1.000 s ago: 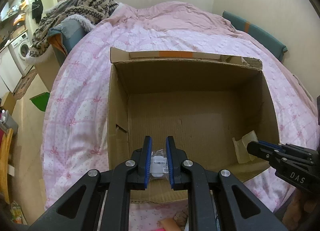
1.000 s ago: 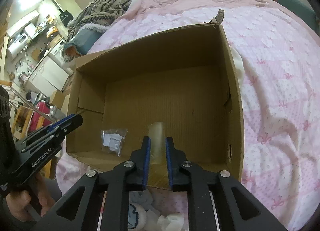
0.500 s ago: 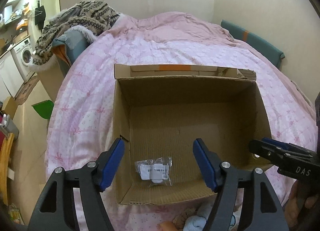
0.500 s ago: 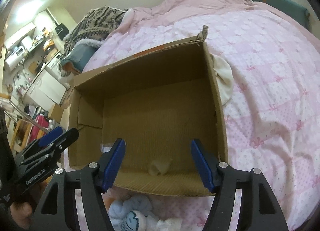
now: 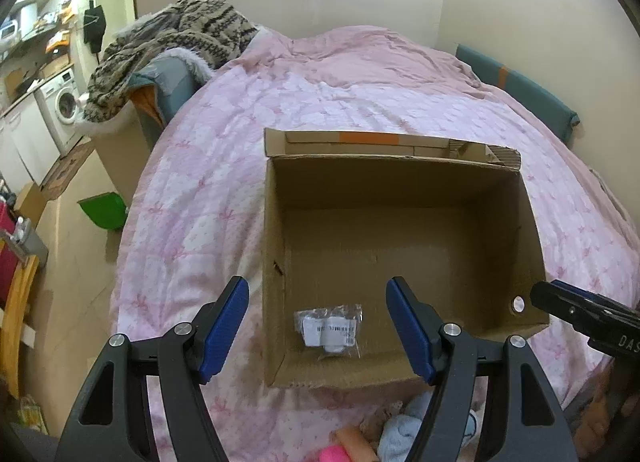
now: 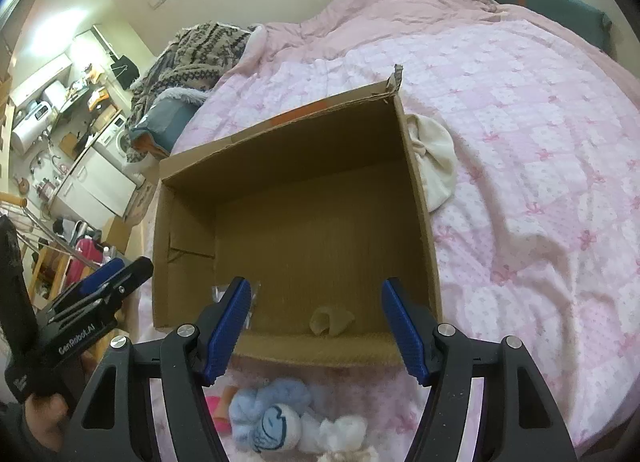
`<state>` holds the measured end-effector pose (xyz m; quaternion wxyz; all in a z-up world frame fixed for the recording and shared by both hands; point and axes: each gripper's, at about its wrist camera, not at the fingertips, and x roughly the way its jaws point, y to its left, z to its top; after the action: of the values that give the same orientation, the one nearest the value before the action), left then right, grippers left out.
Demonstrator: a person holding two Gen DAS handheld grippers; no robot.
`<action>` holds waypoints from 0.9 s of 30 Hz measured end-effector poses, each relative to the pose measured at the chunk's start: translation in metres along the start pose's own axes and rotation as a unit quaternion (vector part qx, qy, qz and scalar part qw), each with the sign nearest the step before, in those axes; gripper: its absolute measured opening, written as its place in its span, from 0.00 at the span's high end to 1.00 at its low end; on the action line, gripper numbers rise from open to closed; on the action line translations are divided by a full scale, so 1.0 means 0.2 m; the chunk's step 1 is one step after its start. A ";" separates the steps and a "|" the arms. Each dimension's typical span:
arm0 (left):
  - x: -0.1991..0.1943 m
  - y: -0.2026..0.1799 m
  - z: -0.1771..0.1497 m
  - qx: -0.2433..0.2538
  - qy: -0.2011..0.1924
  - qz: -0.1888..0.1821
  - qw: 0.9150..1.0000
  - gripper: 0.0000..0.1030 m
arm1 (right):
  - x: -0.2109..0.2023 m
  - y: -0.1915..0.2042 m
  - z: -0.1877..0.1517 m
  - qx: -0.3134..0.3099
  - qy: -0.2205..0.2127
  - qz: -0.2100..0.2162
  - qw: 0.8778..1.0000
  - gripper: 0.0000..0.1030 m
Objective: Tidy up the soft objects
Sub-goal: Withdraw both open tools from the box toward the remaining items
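Right wrist view, clear packet half hidden behind blue pad

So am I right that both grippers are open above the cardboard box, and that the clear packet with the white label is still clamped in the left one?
Not quite. The left gripper holds nothing: in the left wrist view the clear packet lies loose on the floor of the cardboard box, near its front wall. The rest stands: both the left and the right gripper are open above the box.
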<state>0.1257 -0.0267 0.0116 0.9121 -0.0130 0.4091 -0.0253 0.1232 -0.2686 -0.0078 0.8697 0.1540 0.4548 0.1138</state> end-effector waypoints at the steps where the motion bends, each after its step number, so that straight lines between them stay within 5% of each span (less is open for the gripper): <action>1: -0.01 0.01 -0.01 -0.003 0.001 0.000 1.000 0.33 | -0.02 0.00 0.00 -0.001 -0.002 -0.001 1.000 0.31; 27: -0.21 0.09 -0.31 -0.047 0.053 -0.003 0.997 0.33 | -0.17 0.05 -0.29 -0.001 0.029 -0.002 1.000 0.31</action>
<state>0.0527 -0.0062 0.0004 0.8873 -0.0557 0.4577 -0.0090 0.0549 -0.2618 -0.0103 0.8565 0.1490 0.4801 0.1172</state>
